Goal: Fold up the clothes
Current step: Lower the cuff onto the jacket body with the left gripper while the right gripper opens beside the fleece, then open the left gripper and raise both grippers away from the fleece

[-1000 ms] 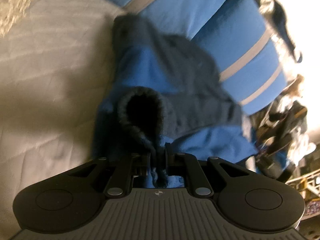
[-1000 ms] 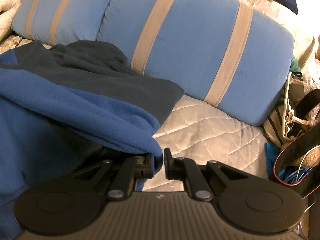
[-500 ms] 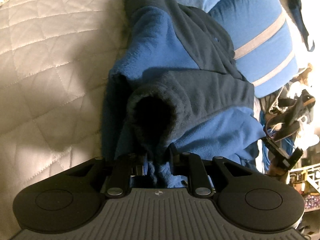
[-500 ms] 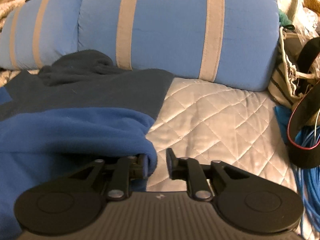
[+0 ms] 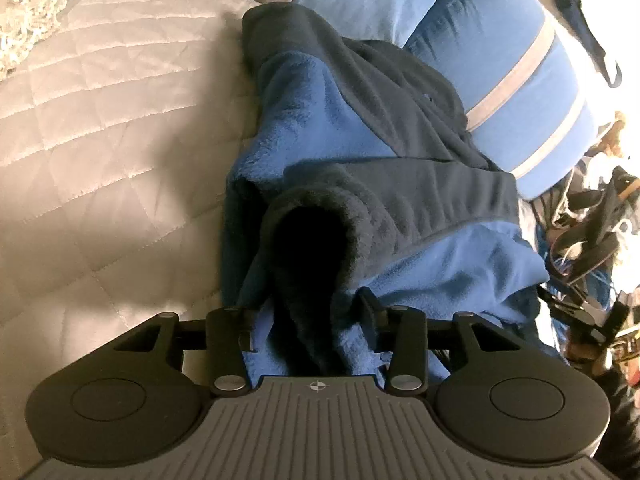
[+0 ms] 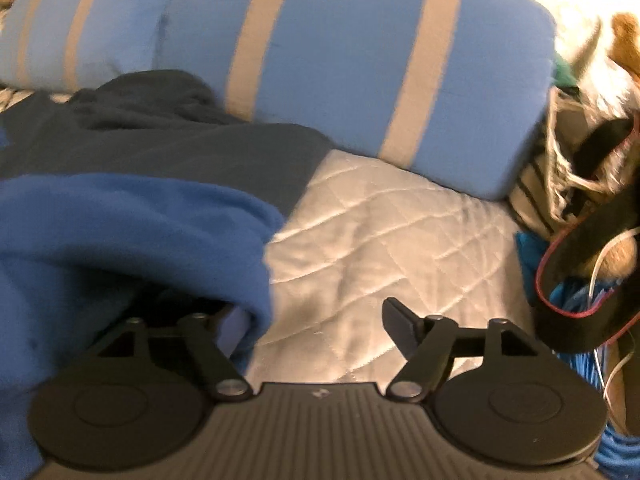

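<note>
Both my grippers are opening: left gripper (image 5: 310,312) loosening around the fleece jacket (image 5: 360,152) cuff, right gripper (image 6: 320,320) spread, hem at nine o'clock.

fleece jacket (image 5: 344,128) | blue, navy panels | bunched on quilt, against pillows

Bare quilt (image 6: 392,240) lies open beside the fleece (image 6: 132,232); striped pillows (image 6: 320,60) block beyond.
</note>
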Motion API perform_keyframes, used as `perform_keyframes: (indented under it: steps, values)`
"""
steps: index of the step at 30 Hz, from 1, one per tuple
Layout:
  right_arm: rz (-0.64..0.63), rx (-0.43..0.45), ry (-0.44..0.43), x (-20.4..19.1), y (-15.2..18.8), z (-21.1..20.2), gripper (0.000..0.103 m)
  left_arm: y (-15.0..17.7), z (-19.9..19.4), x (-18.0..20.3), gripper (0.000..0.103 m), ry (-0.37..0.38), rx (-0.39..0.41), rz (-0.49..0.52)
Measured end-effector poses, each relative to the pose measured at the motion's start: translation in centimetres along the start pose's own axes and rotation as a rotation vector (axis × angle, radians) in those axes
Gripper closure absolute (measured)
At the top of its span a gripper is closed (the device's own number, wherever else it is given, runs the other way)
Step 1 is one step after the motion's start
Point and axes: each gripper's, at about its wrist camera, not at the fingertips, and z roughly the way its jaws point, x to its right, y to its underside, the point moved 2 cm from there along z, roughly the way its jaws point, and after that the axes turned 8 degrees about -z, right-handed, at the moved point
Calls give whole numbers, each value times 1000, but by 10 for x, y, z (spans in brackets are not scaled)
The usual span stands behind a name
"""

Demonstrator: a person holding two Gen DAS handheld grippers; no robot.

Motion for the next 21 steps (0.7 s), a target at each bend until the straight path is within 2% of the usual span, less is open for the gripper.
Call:
perform_keyframes:
  steps: [3, 6, 11, 17, 19, 21]
  values:
    - [-65, 2, -37, -15, 4, 3, 15, 1, -1, 2, 59, -8, 4, 1]
    - [-65, -27, -10, -18, 6, 15, 15, 3, -8, 3, 59, -17, 26, 3]
    - [-52, -48, 51, -2, 6, 18, 15, 6, -33, 8, 59, -48, 108, 35]
    - [-121, -28, 81, -5, 4, 5, 16, 11, -67, 18, 58, -12, 181, 35]
    - [-151, 5, 71, -12, 3, -10, 18, 14, -78, 24, 55, 6, 200, 49]
    - [-156, 34, -47, -16, 2, -24, 21, 17, -85, 30, 51, 27, 219, 54]
